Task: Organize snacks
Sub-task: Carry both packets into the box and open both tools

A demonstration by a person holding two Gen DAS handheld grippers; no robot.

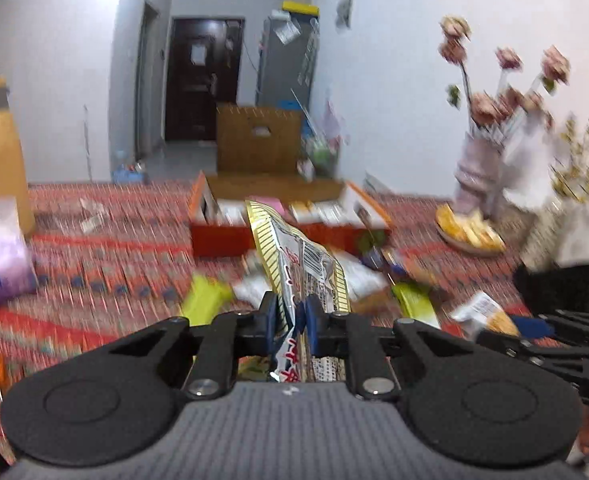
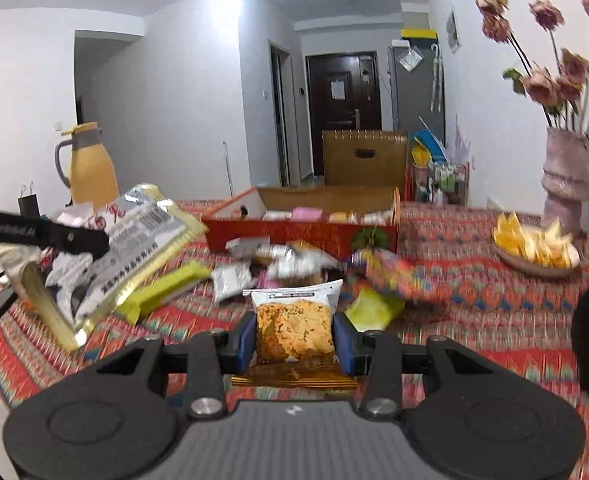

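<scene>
Patterned tablecloth [image 2: 474,248]; red box [image 2: 302,236] straight ahead of both jaws; left gripper [image 1: 290,318] pinching striped packet [image 1: 294,256], right gripper [image 2: 294,338] pinching cracker packet [image 2: 294,328].

Little can be read here. The black arm of the left gripper [image 2: 90,240] carries pale lettering, apparently "GenRobot.AI", and the gold-edged silver snack packet [image 2: 134,240] bears a barcode and red characters too blurred to read.

Patterned tablecloth [image 2: 474,280] (red), strewn snack packets [image 2: 230,280]
</scene>
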